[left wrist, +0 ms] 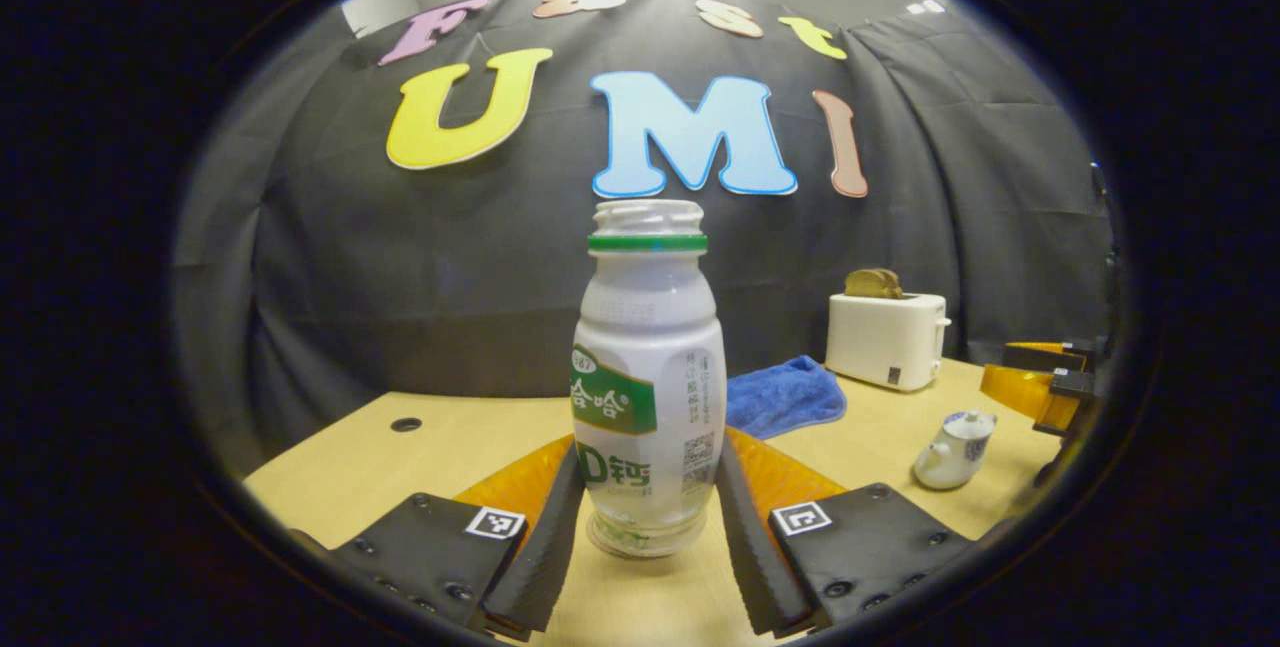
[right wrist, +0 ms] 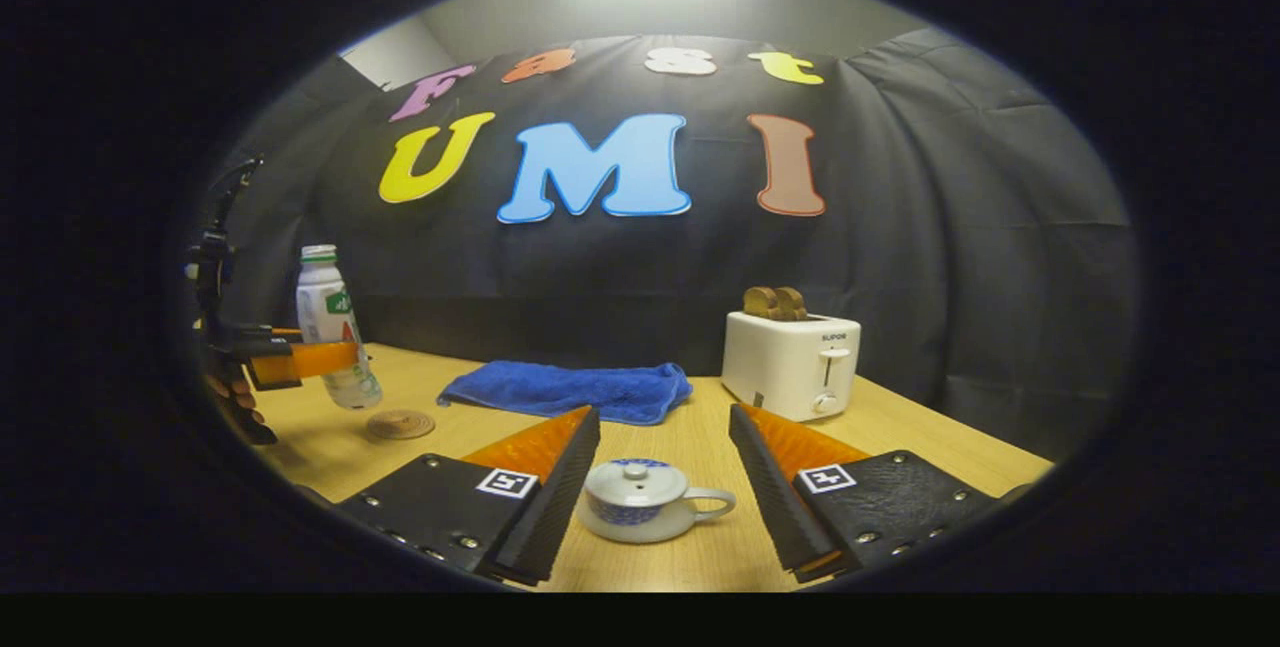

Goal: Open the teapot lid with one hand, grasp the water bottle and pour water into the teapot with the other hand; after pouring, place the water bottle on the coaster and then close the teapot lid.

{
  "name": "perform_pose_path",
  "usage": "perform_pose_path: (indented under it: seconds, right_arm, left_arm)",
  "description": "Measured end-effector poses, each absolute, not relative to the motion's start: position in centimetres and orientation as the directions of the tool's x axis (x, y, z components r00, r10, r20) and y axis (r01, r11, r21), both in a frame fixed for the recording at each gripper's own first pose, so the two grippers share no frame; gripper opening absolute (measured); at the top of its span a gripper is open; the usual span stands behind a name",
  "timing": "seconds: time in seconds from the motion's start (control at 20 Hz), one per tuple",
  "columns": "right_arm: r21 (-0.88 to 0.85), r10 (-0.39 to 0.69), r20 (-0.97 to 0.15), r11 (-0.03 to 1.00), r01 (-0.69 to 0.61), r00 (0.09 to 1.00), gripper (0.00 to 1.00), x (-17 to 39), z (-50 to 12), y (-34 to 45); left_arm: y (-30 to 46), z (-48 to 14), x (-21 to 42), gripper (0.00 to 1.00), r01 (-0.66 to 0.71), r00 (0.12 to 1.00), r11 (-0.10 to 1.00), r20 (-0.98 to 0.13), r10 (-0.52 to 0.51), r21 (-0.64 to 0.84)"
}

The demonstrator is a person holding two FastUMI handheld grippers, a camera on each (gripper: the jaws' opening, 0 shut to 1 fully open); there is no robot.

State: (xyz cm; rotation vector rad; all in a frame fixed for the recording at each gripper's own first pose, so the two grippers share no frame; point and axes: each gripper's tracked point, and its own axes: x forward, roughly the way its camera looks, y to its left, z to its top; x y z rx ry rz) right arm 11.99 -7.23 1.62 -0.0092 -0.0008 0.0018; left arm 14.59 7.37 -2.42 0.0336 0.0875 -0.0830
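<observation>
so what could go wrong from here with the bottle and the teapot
1. The water bottle has no cap and is held low by the left gripper, so a tilt could spill early.
2. The teapot lid is on, with the right gripper open around it; pouring now would hit the lid.

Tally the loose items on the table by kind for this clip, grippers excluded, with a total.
Water bottle: 1
Teapot, lid on: 1
Coaster: 1
Blue cloth: 1
Toaster: 1
Toast slices in the toaster: 2
Total: 7
</observation>
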Motion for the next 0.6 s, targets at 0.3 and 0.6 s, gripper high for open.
perform_pose_path:
  seconds: [0.3, 0.6]
  right_arm:
    - [-0.007, -0.008, -0.012, 1.0, 0.008, 1.0, 0.8, 12.0, 1.3, -7.4]
    - [0.006, -0.004, -0.009, 1.0, 0.004, 1.0, 0.8, 12.0, 1.5, -7.5]
  left_arm:
    - [8.2, -6.0, 18.6, 0.75, 0.058, 0.979, 0.998, -0.198, -0.053, 0.023]
    - [7.8, -7.0, 19.4, 0.7, 0.063, 0.97, 0.996, -0.237, -0.047, 0.063]
